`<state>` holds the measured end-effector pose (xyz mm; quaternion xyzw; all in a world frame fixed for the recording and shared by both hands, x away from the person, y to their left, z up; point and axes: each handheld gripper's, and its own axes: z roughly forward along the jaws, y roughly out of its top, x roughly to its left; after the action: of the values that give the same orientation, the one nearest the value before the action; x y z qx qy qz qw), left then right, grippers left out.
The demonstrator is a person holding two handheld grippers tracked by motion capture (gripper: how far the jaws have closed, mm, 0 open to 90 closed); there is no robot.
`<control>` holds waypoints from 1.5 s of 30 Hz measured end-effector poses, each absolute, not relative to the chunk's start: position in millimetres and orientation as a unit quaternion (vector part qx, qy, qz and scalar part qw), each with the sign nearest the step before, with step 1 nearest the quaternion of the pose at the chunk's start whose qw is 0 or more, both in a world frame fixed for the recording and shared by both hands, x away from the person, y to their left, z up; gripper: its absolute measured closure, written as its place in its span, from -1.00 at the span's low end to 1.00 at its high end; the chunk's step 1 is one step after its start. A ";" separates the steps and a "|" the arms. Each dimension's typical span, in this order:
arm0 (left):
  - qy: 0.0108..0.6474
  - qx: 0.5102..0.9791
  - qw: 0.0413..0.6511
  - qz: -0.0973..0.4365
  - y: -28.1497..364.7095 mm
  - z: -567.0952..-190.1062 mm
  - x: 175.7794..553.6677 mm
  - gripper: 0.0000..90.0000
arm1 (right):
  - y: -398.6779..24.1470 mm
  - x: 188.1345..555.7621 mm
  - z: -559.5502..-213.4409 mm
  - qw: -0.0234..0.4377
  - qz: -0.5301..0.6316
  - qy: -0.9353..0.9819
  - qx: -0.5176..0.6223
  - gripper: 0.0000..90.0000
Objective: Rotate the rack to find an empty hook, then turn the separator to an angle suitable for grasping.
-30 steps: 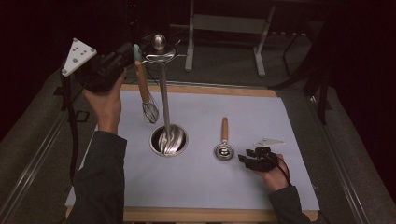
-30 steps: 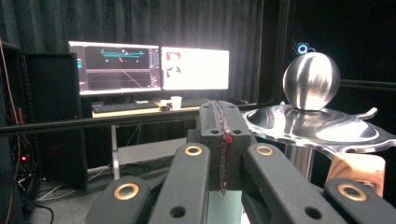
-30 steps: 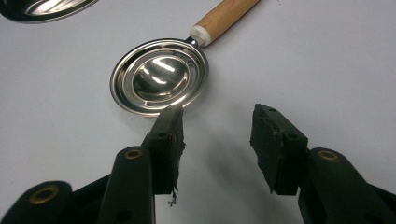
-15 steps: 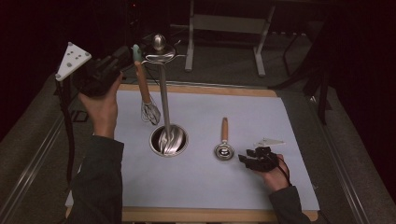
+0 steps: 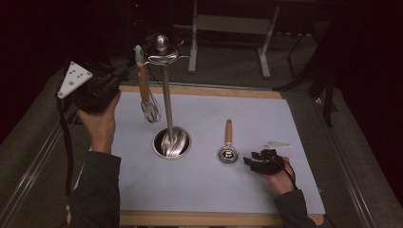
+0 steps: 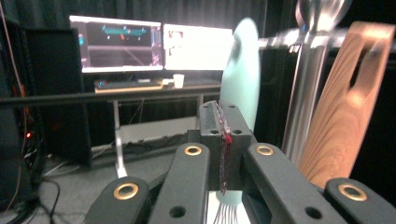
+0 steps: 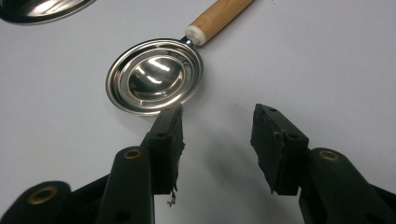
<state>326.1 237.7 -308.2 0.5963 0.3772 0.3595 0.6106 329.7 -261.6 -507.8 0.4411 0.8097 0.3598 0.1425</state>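
A steel utensil stand (image 5: 166, 102) rises from a round base (image 5: 172, 142) at the middle of the white mat. A whisk (image 5: 144, 83) with a wooden handle and a mint tip hangs tilted at its left hook. My left gripper (image 5: 124, 71) is raised just left of the whisk's handle, its jaws shut with nothing seen between them. In the left gripper view the gripper (image 6: 223, 121) points at the mint tip (image 6: 240, 79). A wooden-handled ladle (image 5: 228, 145) lies on the mat. My right gripper (image 5: 252, 159) rests open beside its bowl (image 7: 154, 77).
The white mat (image 5: 266, 118) lies on a wooden board (image 5: 204, 90). Past the table's far edge stands a metal frame (image 5: 233, 28). The left gripper view holds lit monitors (image 6: 149, 44) on a desk and a slotted wooden piece (image 6: 348, 102) right of the pole.
My left gripper has sunk and drawn a little left, still shut, while the whisk keeps its place at the stand. The right gripper and the ladle have not moved.
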 end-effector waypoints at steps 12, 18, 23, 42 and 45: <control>0.410 0.605 0.592 0.340 248.4 -345.2 325.2 0.98 | -261.3 329.6 -509.3 0.142 0.359 0.809 0.444 0.15; 0.428 0.602 0.588 0.331 254.1 -360.8 326.5 0.99 | -263.0 329.5 -508.8 0.143 0.361 0.806 0.447 0.13; 0.437 0.613 0.572 0.325 256.1 -377.5 325.3 0.93 | -263.4 329.5 -508.5 0.144 0.362 0.805 0.447 0.13; 0.506 0.637 0.510 0.280 244.6 -486.5 312.9 0.84 | -261.7 328.1 -504.2 0.146 0.369 0.804 0.443 0.14; 0.510 0.645 0.496 0.277 240.4 -499.9 308.5 0.83 | -261.5 328.2 -504.3 0.145 0.369 0.804 0.444 0.13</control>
<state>308.5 240.4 -499.9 0.6453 0.5104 0.2772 0.4963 328.2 -261.5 -504.3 0.4438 0.8036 0.3693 0.1445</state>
